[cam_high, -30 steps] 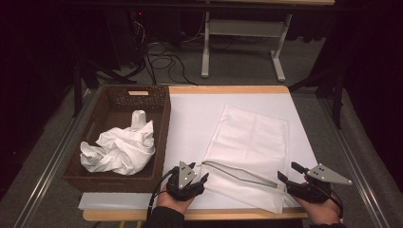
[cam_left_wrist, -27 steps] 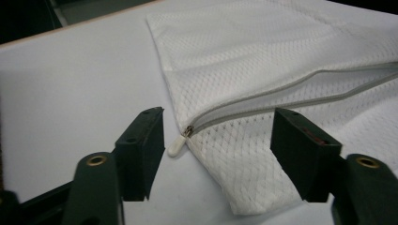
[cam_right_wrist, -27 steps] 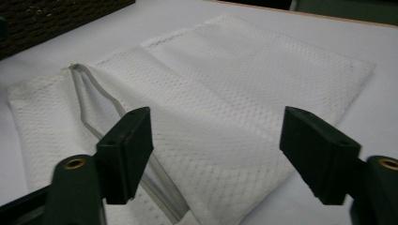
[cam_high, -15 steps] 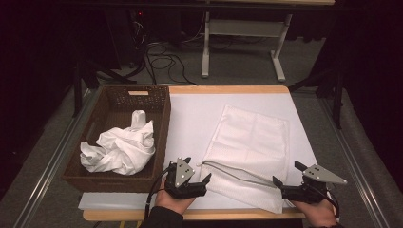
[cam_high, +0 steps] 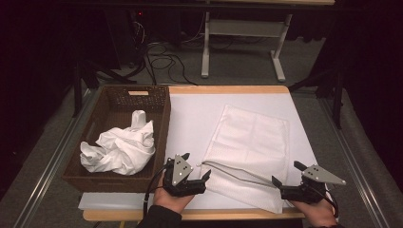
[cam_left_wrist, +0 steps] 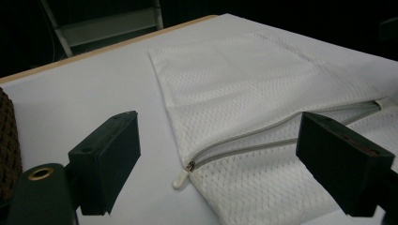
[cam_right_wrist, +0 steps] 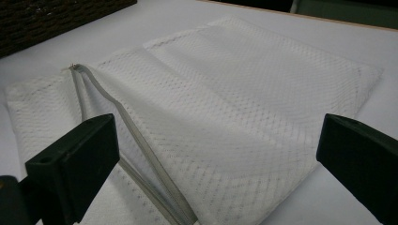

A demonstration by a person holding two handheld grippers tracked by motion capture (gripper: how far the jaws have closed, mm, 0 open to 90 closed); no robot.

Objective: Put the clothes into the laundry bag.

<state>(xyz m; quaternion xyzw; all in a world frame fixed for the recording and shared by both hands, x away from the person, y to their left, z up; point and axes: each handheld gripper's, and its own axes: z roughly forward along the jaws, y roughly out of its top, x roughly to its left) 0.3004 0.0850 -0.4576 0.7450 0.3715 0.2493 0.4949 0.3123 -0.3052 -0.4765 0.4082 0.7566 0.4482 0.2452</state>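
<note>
A dark room surrounds a table covered in white, with cables and a metal stand on the floor behind it. A white mesh laundry bag lies flat on the table's right half, its grey zipper running along the near edge and partly undone, so the 2 zipper tapes gape a little. In the left gripper view the small white zipper pull rests on the table at the bag's near left corner.

The left gripper sits at that corner, just beside the pull. Its jaws have just been opening and now stand wide apart with the bag's corner between them, the pads pressing on nothing. The right gripper rests at the bag's near right corner. Its jaws have also just opened and stand wide apart over the mesh, gripping nothing.

At the table's left, a dark wicker basket holds a crumpled white cloth, well apart from the bag.
</note>
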